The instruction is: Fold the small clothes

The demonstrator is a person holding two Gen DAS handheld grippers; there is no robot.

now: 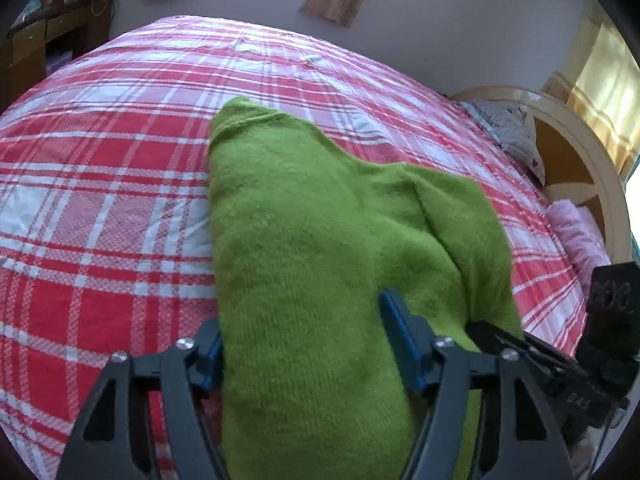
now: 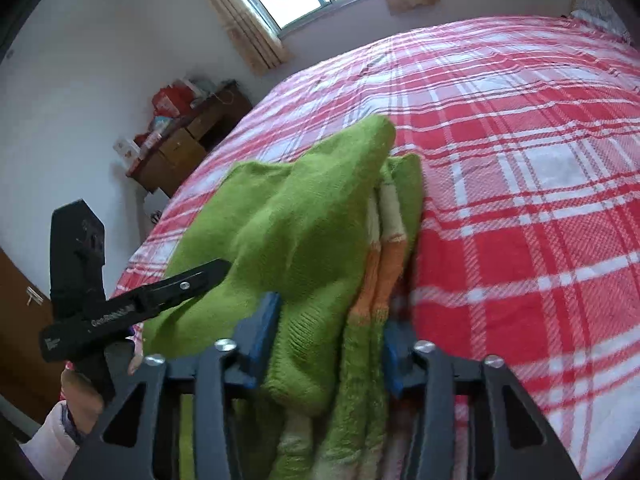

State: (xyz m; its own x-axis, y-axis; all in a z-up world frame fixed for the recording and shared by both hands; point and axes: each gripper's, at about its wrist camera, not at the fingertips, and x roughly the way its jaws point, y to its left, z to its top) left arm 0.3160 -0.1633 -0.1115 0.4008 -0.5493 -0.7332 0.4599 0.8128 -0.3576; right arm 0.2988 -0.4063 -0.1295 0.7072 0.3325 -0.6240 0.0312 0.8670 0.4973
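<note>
Currently your left gripper (image 1: 300, 344) and right gripper (image 2: 326, 336) each have their fingers half closed, pinching bunched folds of the fuzzy green knitted sweater (image 1: 304, 240) on the red plaid bed (image 1: 100, 200); folding looks midway, final fold and smoothing left.

green sweater (image 1: 304, 240), red-white plaid bedspread (image 1: 100, 160)
</note>
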